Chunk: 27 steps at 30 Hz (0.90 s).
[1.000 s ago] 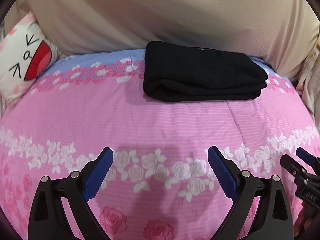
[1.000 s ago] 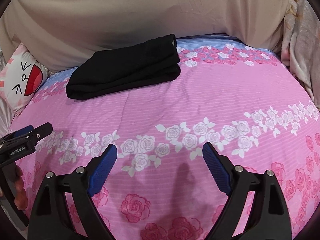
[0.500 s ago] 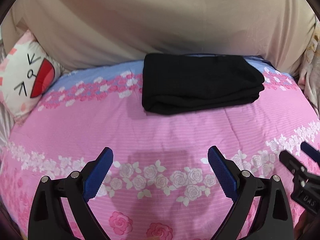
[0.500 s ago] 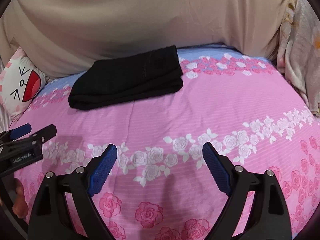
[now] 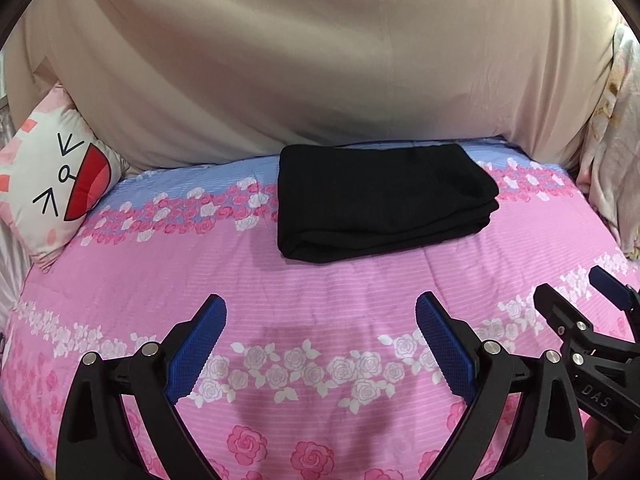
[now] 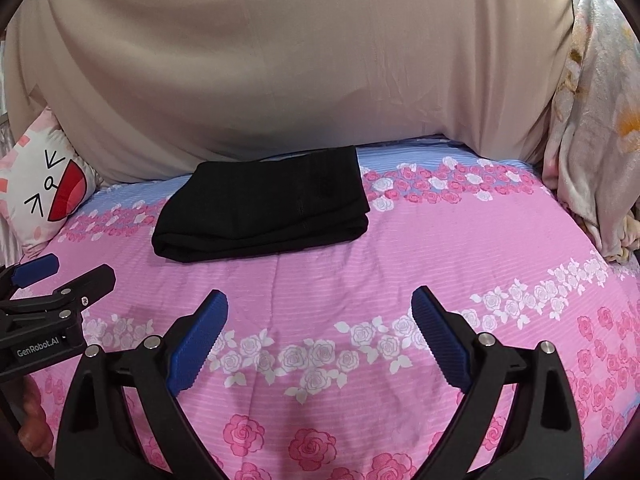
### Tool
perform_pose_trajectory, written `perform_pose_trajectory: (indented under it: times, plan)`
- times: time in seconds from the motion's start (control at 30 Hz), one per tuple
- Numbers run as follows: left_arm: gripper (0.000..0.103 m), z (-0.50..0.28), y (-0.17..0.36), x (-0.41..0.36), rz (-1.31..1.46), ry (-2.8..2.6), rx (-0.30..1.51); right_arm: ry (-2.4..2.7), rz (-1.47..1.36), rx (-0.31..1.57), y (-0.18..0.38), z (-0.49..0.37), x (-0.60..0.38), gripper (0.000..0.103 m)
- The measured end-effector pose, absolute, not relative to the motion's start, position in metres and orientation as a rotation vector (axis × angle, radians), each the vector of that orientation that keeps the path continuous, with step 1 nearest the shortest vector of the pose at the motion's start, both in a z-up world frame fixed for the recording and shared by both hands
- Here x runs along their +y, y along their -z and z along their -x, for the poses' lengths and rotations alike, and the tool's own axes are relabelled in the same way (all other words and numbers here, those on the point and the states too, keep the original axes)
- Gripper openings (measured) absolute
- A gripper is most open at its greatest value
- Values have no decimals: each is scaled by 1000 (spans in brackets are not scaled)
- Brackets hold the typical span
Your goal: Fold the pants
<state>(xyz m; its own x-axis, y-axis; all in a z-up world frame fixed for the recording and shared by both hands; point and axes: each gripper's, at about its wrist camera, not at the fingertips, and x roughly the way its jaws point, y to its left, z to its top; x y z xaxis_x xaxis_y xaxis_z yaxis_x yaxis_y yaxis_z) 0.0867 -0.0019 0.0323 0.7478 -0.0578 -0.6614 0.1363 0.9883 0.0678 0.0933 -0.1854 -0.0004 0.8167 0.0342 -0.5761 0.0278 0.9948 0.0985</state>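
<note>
We see two identical hand-held grippers. Left gripper [image 5: 321, 330] and right gripper [image 6: 320, 322]: matte black plastic frames, each with two curved arms tapering forward. Fingers [image 5: 198, 350] carry blue pads with fine ribbed, sawtooth-edged faces. Round silver pivot screws [image 5: 491, 347] sit in pairs on each arm. White lettering: "GenRobot.AI" [image 6: 38, 351] on the left unit's side, "DAS" [image 5: 596, 396] on the right unit's side.

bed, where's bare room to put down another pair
The bedspread is bare between the folded black pants and the open right gripper, and right of the pants toward the floral blanket. Crowded at left: cat pillow, left gripper.
</note>
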Motion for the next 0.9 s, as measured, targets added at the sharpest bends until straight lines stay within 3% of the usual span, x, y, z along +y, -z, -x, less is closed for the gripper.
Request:
perform_pose_trajectory:
  times: [0.9]
  plan:
    - [94, -90, -40, 2, -109, 98, 703, -26, -105, 604, -6, -100, -178, 91]
